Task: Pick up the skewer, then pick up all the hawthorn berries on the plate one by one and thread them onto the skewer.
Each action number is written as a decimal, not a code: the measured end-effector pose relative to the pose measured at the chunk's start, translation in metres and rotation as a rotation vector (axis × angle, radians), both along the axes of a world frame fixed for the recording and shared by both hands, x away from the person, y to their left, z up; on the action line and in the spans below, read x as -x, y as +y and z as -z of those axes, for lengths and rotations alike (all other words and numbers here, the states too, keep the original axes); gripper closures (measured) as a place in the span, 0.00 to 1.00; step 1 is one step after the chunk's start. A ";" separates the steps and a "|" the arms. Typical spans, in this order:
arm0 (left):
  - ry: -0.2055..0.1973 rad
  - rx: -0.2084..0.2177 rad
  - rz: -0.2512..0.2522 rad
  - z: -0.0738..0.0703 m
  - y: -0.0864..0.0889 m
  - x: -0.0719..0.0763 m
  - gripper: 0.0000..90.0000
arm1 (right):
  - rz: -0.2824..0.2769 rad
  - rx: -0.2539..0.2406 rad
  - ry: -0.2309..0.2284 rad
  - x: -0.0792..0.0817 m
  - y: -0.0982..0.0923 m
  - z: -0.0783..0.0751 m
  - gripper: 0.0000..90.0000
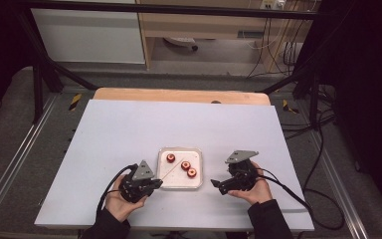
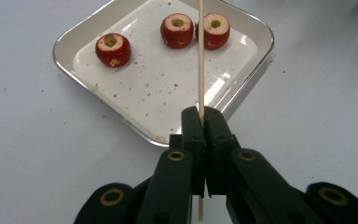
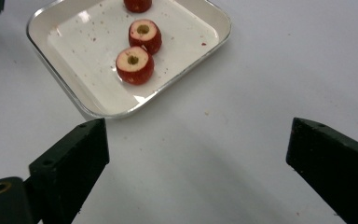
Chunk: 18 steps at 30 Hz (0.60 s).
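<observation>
High view, lower left: left gripper point(image 1: 154, 183) is clamped on a wooden skewer point(image 2: 201, 60), its tip aimed over the white tray point(image 1: 197, 172) toward three cored red fruits point(image 1: 185, 166), presumably for threading. Lower right: right gripper point(image 1: 216, 185) is spread wide, empty, beside the tray.

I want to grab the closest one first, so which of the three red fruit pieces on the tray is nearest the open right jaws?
The piece at the tray's near edge; the other two lie farther back.
</observation>
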<state>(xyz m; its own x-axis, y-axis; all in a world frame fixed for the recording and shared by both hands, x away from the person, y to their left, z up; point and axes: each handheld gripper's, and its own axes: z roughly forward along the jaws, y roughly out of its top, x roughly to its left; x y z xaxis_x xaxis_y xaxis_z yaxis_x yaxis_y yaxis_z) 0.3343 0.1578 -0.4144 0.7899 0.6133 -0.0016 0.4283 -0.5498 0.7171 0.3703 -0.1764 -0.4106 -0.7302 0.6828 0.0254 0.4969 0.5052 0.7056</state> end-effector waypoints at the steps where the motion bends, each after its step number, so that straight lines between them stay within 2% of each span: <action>1: 0.002 0.008 -0.006 0.001 0.002 0.000 0.98 | 0.007 -0.015 0.010 -0.001 0.000 -0.001 0.05; 4: -0.003 0.029 -0.025 0.004 0.009 0.001 0.98 | 0.031 -0.031 0.019 -0.005 0.002 -0.004 0.05; 5: 0.027 0.039 -0.044 0.004 0.011 0.004 0.98 | 0.034 -0.035 0.026 -0.006 0.003 -0.006 0.04; 6: 0.033 0.047 -0.056 0.005 0.013 0.005 0.98 | 0.035 -0.039 0.029 -0.007 0.004 -0.007 0.03; 8: -0.003 0.053 -0.039 0.006 0.017 0.002 0.98 | 0.039 -0.033 0.040 -0.008 0.008 -0.008 0.02; 10: -0.007 0.060 -0.043 0.007 0.019 0.003 0.98 | 0.038 -0.020 0.045 -0.010 0.012 -0.010 0.02; 16: -0.008 0.076 -0.050 0.009 0.022 0.005 0.98 | 0.023 -0.032 0.057 -0.012 0.025 -0.015 0.02; 18: -0.010 0.079 -0.053 0.011 0.024 0.005 0.98 | 0.015 -0.022 0.065 -0.013 0.030 -0.017 0.02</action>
